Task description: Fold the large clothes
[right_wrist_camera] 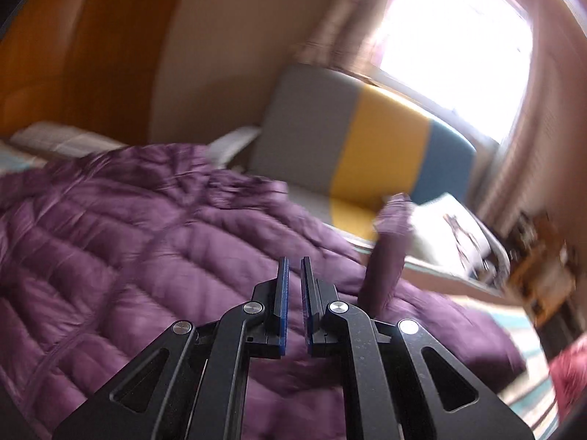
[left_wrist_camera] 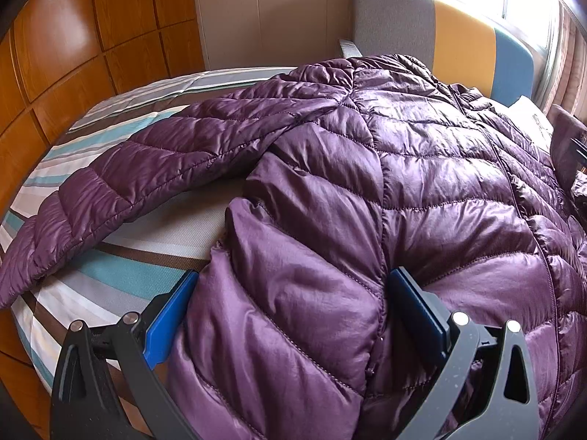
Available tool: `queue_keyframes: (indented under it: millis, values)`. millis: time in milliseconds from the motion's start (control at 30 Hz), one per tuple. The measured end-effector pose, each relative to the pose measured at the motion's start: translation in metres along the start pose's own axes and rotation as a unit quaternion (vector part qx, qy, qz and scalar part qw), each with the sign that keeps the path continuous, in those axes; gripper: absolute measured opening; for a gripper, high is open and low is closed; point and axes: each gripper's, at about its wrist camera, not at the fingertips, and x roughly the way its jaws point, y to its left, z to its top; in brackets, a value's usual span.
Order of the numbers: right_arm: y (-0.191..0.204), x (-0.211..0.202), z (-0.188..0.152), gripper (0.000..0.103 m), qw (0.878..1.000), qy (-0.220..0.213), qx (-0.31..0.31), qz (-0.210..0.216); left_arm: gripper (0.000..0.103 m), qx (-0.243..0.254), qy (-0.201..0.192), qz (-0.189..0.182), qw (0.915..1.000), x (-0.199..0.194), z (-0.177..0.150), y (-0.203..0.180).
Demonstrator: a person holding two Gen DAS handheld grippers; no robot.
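The purple puffer jacket (left_wrist_camera: 367, 168) is lying spread on the striped bed (left_wrist_camera: 121, 275), its long axis running straight ahead of the left claw (left_wrist_camera: 293, 311) toward the collar end by the grey, yellow and blue sofa (left_wrist_camera: 458, 36). One sleeve (left_wrist_camera: 128, 168) is stretching out to the left of that claw, slanting back toward the bed's near left edge. The left claw is standing wide and released — its blue pads (left_wrist_camera: 172, 315) are straddling a puffed fold at the hem, the left one resting beside the fabric over bare sheet, not pinching it. The right claw (right_wrist_camera: 295, 293) is clenched, pads nearly touching with nothing between them, hovering above the jacket's body in a blurred view; just right of it a narrow strip of purple fabric (right_wrist_camera: 385, 264) is standing up. Bare striped sheet is lying open left of the left claw and beyond the jacket's right edge.
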Motion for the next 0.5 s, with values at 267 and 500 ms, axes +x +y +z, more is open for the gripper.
queue_keyframes:
  millis: [267,500]
  values:
    - [0.063,-0.001,0.002,0.007,0.992,-0.012,-0.121,0.015,0.101,-0.001,0.000,-0.001,1.0000,0.000,0.000,-0.001]
    - [0.021,0.031,-0.009,0.083,0.990,0.077,-0.069,-0.099,0.101,-0.001,0.000,0.000,1.0000,-0.001,0.000,-0.001]
